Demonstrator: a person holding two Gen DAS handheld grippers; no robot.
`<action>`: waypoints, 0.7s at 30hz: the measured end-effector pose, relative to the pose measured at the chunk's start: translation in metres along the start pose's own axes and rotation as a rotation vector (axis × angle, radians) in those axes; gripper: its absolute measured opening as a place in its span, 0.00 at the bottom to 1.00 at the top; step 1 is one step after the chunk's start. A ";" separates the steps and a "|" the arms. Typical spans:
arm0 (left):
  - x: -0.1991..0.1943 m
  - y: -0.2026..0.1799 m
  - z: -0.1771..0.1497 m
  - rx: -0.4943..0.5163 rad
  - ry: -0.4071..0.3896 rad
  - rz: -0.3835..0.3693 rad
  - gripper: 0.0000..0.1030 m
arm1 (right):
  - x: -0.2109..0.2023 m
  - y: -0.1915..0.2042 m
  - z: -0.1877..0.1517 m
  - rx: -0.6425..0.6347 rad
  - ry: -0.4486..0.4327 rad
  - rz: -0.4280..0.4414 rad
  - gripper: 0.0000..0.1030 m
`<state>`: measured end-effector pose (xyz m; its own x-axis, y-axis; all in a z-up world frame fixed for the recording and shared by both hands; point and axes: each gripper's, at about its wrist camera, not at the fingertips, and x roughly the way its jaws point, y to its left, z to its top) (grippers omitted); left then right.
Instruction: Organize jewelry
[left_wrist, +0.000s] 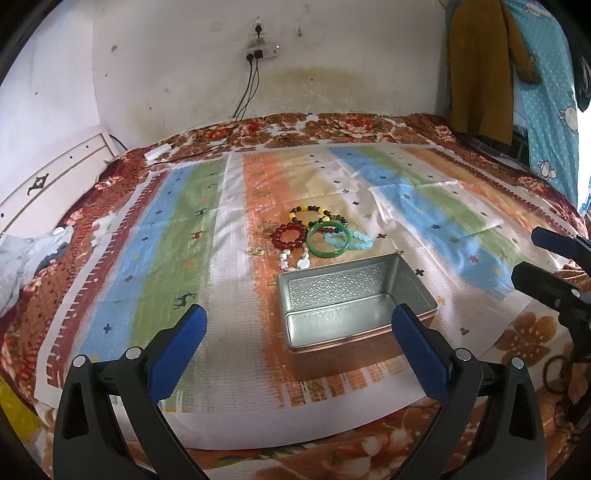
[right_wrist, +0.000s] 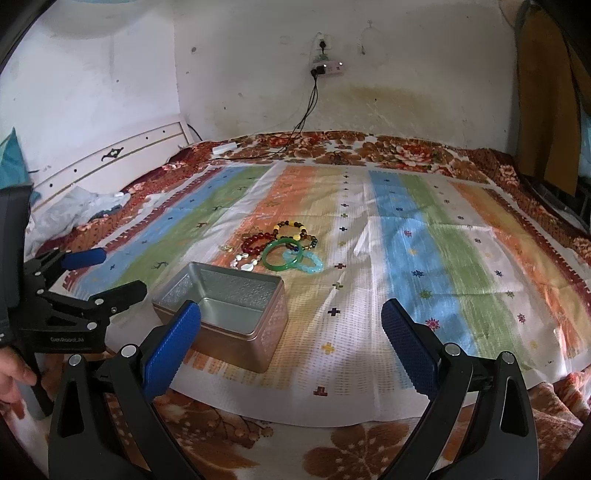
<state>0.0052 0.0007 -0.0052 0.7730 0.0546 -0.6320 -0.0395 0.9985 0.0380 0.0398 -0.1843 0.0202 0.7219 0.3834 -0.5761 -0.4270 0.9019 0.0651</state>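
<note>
An open, empty metal tin (left_wrist: 332, 284) (right_wrist: 267, 332) sits on a striped cloth. Just beyond it lies a cluster of bracelets: a green bangle (left_wrist: 328, 240) (right_wrist: 281, 254), a red bead bracelet (left_wrist: 289, 236) (right_wrist: 256, 243), a yellow and dark bead bracelet (left_wrist: 309, 214) (right_wrist: 291, 229), a pale blue bead bracelet (left_wrist: 352, 240) (right_wrist: 308, 265) and a white shell bracelet (left_wrist: 295, 260) (right_wrist: 244, 261). My left gripper (left_wrist: 299, 321) (right_wrist: 120, 271) hovers open, near and left of the tin. My right gripper (right_wrist: 291, 317) (left_wrist: 530, 254) stands open to the tin's right. Both hold nothing.
The striped cloth (right_wrist: 424, 258) covers a floral blanket (left_wrist: 332, 125) on a bed. A white headboard (right_wrist: 110, 162) and a crumpled plastic bag (left_wrist: 26, 254) are at the left. Charger cables (left_wrist: 247, 92) hang from the wall socket onto the bed's far side. A hand (right_wrist: 14, 373) grips the left tool.
</note>
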 end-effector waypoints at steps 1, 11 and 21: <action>0.000 0.000 0.000 -0.003 -0.002 -0.001 0.95 | 0.001 -0.001 0.001 0.006 0.003 0.003 0.96; 0.005 0.005 0.004 -0.036 0.016 -0.031 0.95 | 0.011 -0.005 0.007 0.005 0.012 -0.004 0.96; 0.031 0.019 0.024 -0.088 0.077 -0.062 0.95 | 0.032 -0.005 0.025 -0.018 0.034 0.000 0.96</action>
<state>0.0437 0.0211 -0.0055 0.7249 -0.0101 -0.6888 -0.0512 0.9963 -0.0685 0.0791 -0.1713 0.0218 0.7031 0.3761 -0.6035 -0.4369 0.8981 0.0505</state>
